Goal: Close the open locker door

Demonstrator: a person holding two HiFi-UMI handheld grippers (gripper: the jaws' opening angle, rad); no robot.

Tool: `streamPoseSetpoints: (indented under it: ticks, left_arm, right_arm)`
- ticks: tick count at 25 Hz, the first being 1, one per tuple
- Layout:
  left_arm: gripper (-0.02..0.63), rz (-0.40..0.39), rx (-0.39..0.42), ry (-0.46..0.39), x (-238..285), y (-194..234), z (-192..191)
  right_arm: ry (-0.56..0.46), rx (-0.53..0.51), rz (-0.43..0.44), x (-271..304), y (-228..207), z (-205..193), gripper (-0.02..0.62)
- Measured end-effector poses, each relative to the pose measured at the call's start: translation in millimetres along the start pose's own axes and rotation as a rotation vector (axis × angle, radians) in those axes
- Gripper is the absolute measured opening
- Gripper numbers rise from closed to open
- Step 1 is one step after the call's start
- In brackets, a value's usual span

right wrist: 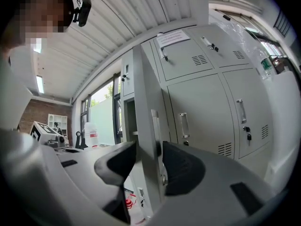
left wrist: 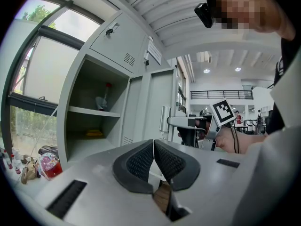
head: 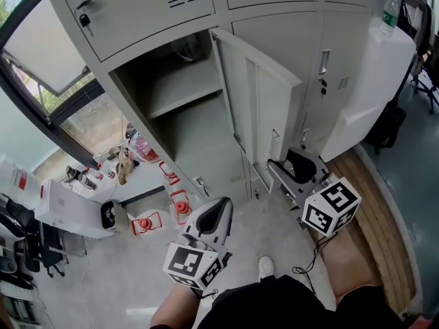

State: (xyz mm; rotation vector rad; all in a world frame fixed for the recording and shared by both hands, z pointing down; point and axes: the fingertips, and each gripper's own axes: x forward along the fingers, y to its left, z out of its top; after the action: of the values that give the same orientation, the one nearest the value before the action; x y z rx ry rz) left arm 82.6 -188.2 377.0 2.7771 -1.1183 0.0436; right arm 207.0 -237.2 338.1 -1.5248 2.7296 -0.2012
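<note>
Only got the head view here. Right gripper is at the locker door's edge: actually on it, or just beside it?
Observer: On it. In the right gripper view, the free edge of the locker door stands between the jaws of the right gripper, with one pad at each face.
Operator: Left gripper carrying anything?
Observer: No. The left gripper view shows the left gripper with its jaws shut together and nothing between them.
</note>
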Motion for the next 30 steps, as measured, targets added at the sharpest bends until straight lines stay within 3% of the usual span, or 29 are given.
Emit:
streamPoseSetpoints:
  ticks: [3,18,30]
  left_arm:
    - [0.020,0.010,-0.003,-0.009,3,0,2]
    - [0.020,0.058,-0.004,-0.031,4,-3,7]
    - [0.020,0.160,-0.006,-0.049,-13,9,11]
  right_arm:
    - [0.011,0.001,0.030,3,2,0,0.202]
    - [0.086,-0.054,0.170,9,13,-3,0.206]
    - [0.109,-0.123,0.278,25,45,-6,0.204]
